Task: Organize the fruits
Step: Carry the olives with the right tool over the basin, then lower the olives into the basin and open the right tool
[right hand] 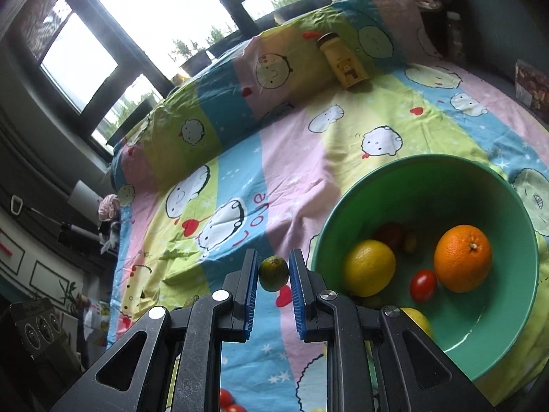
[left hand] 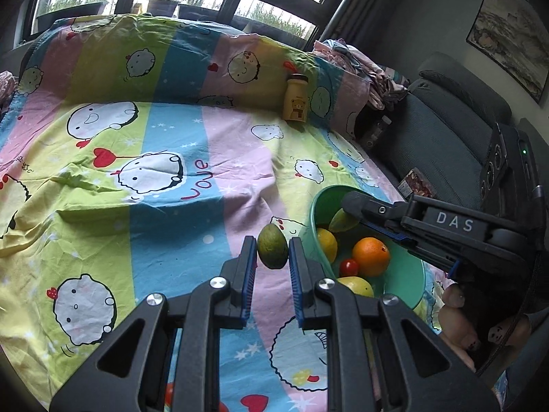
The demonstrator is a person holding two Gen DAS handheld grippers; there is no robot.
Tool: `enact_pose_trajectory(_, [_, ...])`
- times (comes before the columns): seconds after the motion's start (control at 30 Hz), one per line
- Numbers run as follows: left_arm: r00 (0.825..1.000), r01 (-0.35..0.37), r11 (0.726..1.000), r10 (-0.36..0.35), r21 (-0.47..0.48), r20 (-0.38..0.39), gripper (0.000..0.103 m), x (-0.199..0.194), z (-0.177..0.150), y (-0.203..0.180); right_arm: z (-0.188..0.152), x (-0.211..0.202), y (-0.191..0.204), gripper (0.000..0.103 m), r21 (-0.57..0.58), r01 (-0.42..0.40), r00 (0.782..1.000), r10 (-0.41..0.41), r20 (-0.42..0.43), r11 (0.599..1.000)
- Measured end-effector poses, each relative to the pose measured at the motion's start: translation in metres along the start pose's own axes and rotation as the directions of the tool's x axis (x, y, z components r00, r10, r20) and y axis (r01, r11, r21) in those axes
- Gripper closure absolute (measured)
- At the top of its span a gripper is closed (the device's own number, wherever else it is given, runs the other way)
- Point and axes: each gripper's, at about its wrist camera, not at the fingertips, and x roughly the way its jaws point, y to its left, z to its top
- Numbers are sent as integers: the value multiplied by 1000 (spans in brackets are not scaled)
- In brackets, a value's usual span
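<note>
Spotter: Bedsheet [left hand: 137,206] first. It is lying loose and creased under everything, so any fruit you are letting go short of the bowl is likely rolling away along a fold.

Operator: And the green bowl [right hand: 429,161]?

Spotter: It is sitting on that soft cloth. If you are nudging its rim with a finger, it is probably tipping.

Operator: What am I holding?

Spotter: Your right gripper [right hand: 272,257] is clenching a small green citrus [right hand: 272,273] near the bowl's rim, only at the fingertips, so it is risking a slip. Your left gripper [left hand: 272,243] is bracketing an oval green fruit [left hand: 272,250] just beside the bowl's left wall. I cannot tell whether it is clamped or lying on the sheet.

Operator: Anything smaller?

Spotter: Dropping hard is endangering the orange [right hand: 461,257] and the tomato [right hand: 422,285] inside.
</note>
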Motion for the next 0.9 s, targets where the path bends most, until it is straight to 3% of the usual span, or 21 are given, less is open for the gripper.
enact_pose_trajectory(0.27, [999, 51, 996, -50, 69, -17, 85, 22, 7, -44, 9, -27, -39, 83, 78, 69, 994, -76, 81, 995])
enact_pose_trajectory(0.9, [988, 114, 985, -99, 128, -118, 85, 69, -4, -93, 12, -31, -98, 82, 210, 140, 988, -149, 31, 968])
